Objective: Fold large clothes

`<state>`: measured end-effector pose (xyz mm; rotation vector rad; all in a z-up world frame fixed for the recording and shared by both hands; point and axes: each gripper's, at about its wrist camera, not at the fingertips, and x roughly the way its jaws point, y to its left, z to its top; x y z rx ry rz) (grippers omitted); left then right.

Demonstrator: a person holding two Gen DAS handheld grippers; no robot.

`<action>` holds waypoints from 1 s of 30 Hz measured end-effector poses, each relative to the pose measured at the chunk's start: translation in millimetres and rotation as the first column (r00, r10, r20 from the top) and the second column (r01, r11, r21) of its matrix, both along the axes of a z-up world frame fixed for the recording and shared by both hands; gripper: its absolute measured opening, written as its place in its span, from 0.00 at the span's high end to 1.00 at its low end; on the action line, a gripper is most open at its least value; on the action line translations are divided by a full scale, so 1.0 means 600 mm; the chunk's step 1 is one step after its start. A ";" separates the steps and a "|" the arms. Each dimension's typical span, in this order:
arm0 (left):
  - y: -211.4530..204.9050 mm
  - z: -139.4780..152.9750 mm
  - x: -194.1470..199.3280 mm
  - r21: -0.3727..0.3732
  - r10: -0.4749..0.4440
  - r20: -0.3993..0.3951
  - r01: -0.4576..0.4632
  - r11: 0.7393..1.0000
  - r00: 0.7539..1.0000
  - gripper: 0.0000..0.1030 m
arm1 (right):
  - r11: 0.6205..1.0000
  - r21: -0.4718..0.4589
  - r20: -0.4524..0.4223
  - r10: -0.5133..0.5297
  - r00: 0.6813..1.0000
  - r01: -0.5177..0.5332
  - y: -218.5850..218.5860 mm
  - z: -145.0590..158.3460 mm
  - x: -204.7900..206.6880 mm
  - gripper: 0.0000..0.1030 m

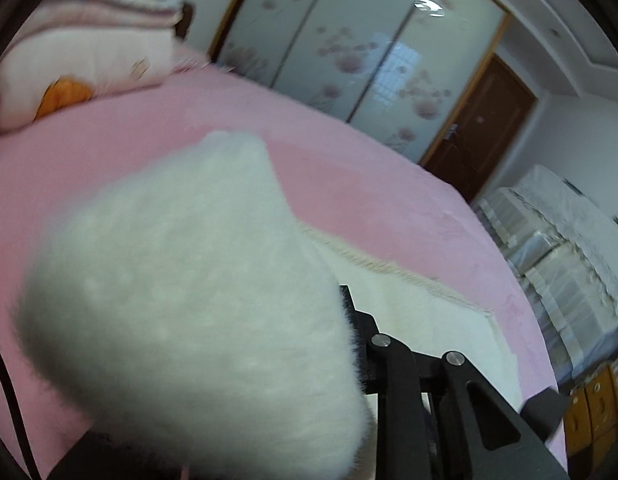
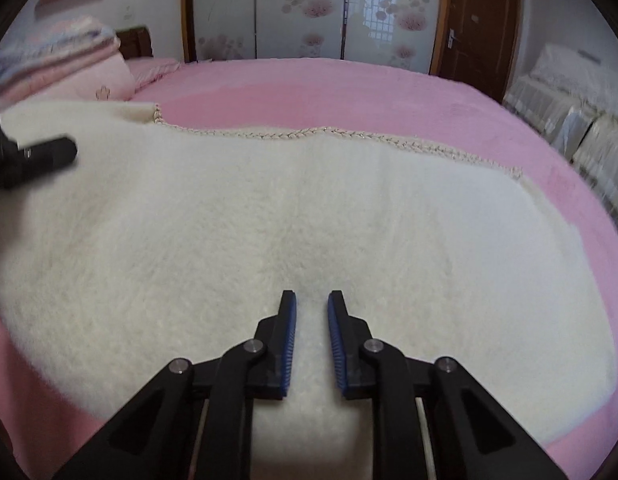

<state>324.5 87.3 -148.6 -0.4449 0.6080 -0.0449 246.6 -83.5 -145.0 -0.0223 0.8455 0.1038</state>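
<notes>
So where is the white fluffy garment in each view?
Left wrist: the garment fills the lower left, a blurred bunch lifted in the left gripper; more lies flat at lower right.
Right wrist: it spreads across the middle on the pink bed, braided edge at the far side.
Shared landmark: the brown door.

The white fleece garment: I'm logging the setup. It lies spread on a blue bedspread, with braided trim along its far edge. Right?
Not quite: the bedspread is pink, not blue. The right wrist view shows it plainly around the white fleece garment. The rest stands: the garment lies spread on it, with braided trim along its far edge.
</notes>
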 end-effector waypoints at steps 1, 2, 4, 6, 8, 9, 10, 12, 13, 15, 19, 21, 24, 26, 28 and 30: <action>-0.021 0.022 0.010 0.022 -0.029 0.024 0.029 0.999 0.999 0.80 | 0.999 0.049 0.000 -0.005 1.000 0.005 -0.010 -0.001 0.000 0.83; -0.042 0.039 0.013 0.043 -0.063 0.048 0.061 0.997 0.997 0.80 | 0.995 0.104 -0.001 -0.012 1.000 0.012 -0.023 -0.002 -0.001 0.83; -0.106 0.081 0.020 0.083 -0.153 0.091 0.145 0.986 0.984 0.80 | 0.982 0.187 -0.003 -0.018 1.000 0.018 -0.043 -0.003 -0.006 0.83; -0.161 0.107 0.028 0.112 -0.225 0.111 0.212 0.971 0.968 0.80 | 0.967 0.253 -0.012 -0.022 1.000 0.024 -0.059 0.001 -0.011 0.83; -0.206 0.123 0.018 0.147 -0.293 0.129 0.274 0.951 0.947 0.80 | 0.934 0.354 -0.036 -0.032 0.999 0.042 -0.097 0.013 -0.020 0.88; -0.231 0.130 0.018 0.150 -0.325 0.136 0.304 0.941 0.936 0.80 | 0.911 0.407 -0.045 -0.044 0.998 0.059 -0.118 0.020 -0.029 0.88; -0.264 0.133 0.021 0.155 -0.361 0.140 0.340 0.928 0.922 0.80 | 0.893 0.440 -0.051 -0.079 0.996 0.093 -0.147 0.028 -0.043 0.88; -0.320 0.122 0.012 0.168 -0.418 0.137 0.395 0.903 0.898 0.80 | 0.876 0.449 -0.062 -0.169 0.984 0.179 -0.210 0.040 -0.079 0.88; -0.340 0.112 0.016 0.175 -0.438 0.129 0.414 0.893 0.890 0.80 | 0.869 0.442 -0.066 -0.217 0.974 0.224 -0.243 0.041 -0.099 0.88; -0.393 0.073 0.015 0.184 -0.492 0.083 0.472 0.862 0.867 0.80 | 0.860 0.406 -0.082 -0.303 0.949 0.310 -0.305 0.037 -0.135 0.87; -0.490 -0.052 0.029 0.276 -0.555 -0.136 0.569 0.775 0.821 0.77 | 0.849 0.354 -0.138 -0.368 0.920 0.392 -0.388 0.013 -0.183 0.87; -0.505 -0.085 0.008 0.361 -0.555 -0.127 0.560 0.746 0.822 0.77 | 0.844 0.340 -0.166 -0.381 0.910 0.415 -0.409 0.005 -0.196 0.87; -0.505 -0.080 0.008 0.368 -0.552 -0.124 0.555 0.746 0.825 0.77 | 0.823 0.366 -0.182 -0.395 0.900 0.435 -0.434 -0.003 -0.215 0.87; -0.494 -0.071 0.009 0.308 -0.549 -0.126 0.559 0.770 0.826 0.77 | 0.814 0.381 -0.186 -0.398 0.898 0.439 -0.440 -0.007 -0.216 0.87; -0.487 -0.059 -0.001 0.297 -0.548 -0.108 0.553 0.778 0.829 0.77 | 0.808 0.395 -0.184 -0.397 0.899 0.437 -0.444 -0.009 -0.218 0.87; -0.500 -0.048 -0.017 0.300 -0.552 -0.088 0.551 0.779 0.829 0.77 | 0.805 0.407 -0.173 -0.397 0.901 0.432 -0.448 -0.007 -0.227 0.87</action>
